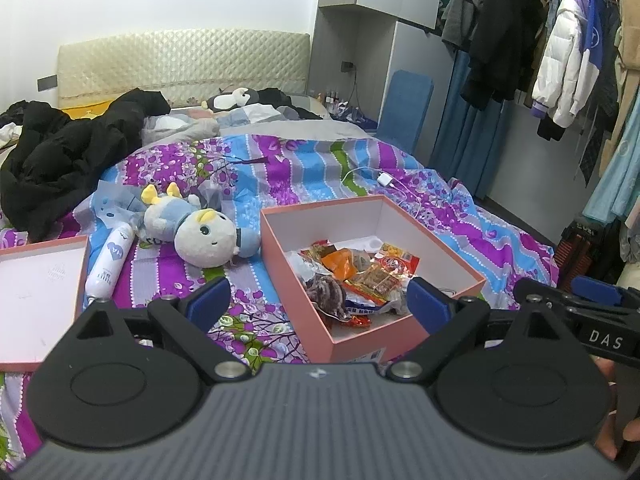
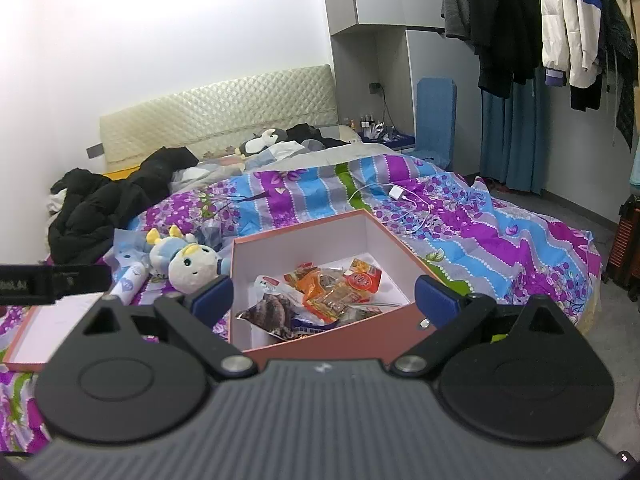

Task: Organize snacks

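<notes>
Floral bedspread (image 1: 304, 168): plush toy (image 1: 200, 236) and white bottle (image 1: 110, 264) beside snack box (image 1: 352, 334).

One pink box (image 1: 360, 332) on the bed (image 1: 460, 216), with one matching lid (image 1: 40, 300) off to the left. Perhaps seven or eight snack packets (image 1: 360, 276) heaped inside; overlapping too much for a sure count. Two plush toys: one blue and white (image 1: 200, 232), one penguin (image 1: 232, 100). One white bottle (image 1: 108, 264). One charger with cable (image 1: 386, 179). Two claws: left (image 1: 318, 300), right (image 2: 324, 300).
</notes>
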Action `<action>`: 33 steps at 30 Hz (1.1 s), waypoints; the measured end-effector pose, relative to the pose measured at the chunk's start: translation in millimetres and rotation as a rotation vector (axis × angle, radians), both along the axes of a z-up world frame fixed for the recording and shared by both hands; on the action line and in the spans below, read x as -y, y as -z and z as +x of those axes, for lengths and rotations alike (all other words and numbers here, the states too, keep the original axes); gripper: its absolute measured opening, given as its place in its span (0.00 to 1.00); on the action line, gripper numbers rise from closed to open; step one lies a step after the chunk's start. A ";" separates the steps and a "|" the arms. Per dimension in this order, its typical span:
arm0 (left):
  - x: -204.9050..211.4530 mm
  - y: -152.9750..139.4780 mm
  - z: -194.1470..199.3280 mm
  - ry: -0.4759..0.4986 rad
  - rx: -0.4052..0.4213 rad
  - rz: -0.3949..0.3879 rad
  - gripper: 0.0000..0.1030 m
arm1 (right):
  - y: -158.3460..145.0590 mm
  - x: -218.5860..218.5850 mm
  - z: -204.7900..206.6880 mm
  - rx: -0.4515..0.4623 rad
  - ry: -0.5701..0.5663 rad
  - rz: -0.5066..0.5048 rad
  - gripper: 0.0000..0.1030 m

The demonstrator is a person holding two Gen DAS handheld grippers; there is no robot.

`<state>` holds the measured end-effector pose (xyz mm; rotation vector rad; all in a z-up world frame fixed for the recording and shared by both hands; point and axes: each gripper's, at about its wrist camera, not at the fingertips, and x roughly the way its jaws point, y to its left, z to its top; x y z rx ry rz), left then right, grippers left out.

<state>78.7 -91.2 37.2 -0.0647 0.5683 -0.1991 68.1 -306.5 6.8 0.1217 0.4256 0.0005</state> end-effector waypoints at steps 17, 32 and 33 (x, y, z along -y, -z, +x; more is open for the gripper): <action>-0.1 -1.6 -0.6 0.006 -0.001 -0.010 0.94 | -1.1 0.0 -0.8 0.002 0.005 -0.003 0.96; 0.1 -1.2 -0.9 0.006 0.001 -0.014 0.94 | 0.3 -2.0 0.4 -0.001 0.001 -0.004 0.96; -0.2 -1.3 -1.0 0.006 0.001 -0.015 0.94 | 0.2 -1.8 0.2 -0.001 0.003 -0.005 0.96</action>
